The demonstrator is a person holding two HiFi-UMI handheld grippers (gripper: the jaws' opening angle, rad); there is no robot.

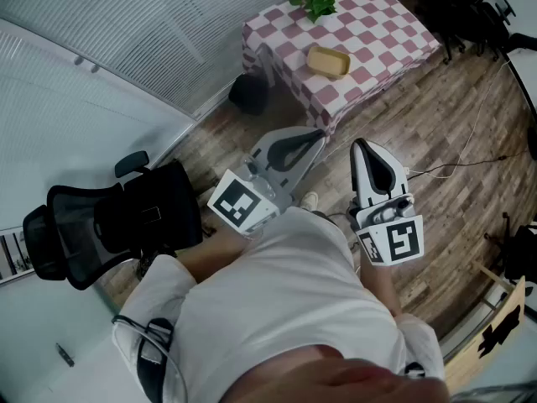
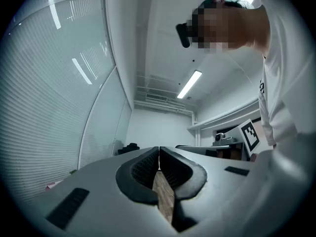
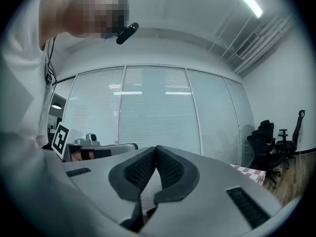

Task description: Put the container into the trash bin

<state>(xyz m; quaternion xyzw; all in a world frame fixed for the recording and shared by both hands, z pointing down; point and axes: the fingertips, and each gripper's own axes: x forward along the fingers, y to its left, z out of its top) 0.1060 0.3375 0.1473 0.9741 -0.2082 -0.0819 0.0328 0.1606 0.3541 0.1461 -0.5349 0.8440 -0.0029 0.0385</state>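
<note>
Resting on the checked cloth of the worktop (image 1: 394, 32), the shallow yellow container (image 1: 328, 60) is seen set in from the near corner, well apart from both grippers. A leafy green plant (image 1: 317, 2) is placed at the far edge of the same worktop. The black trash bin (image 1: 249, 94) is stood on the wooden floor (image 1: 445, 141) just beside the worktop's left corner, close against the hanging cloth.

Both grippers are held out in front of a person in a white shirt (image 1: 285, 300), short of the worktop, with floor beneath them. The left gripper (image 1: 312, 138) is pointed toward the near corner. In the left gripper view its 2 fingers (image 2: 143, 169) are seen pressed together at the tips, with nothing caught between them and only floor showing through the gap lower down. The right gripper (image 1: 359, 144) is held beside it, and in the right gripper view its 2 fingers (image 3: 140, 169) are likewise closed tip to tip on nothing. A cube with square markers (image 1: 239, 204) is carried at the back of each gripper. A black office chair (image 1: 117, 225) is stood at the person's left, near a glass wall with blinds (image 1: 126, 32).
</note>
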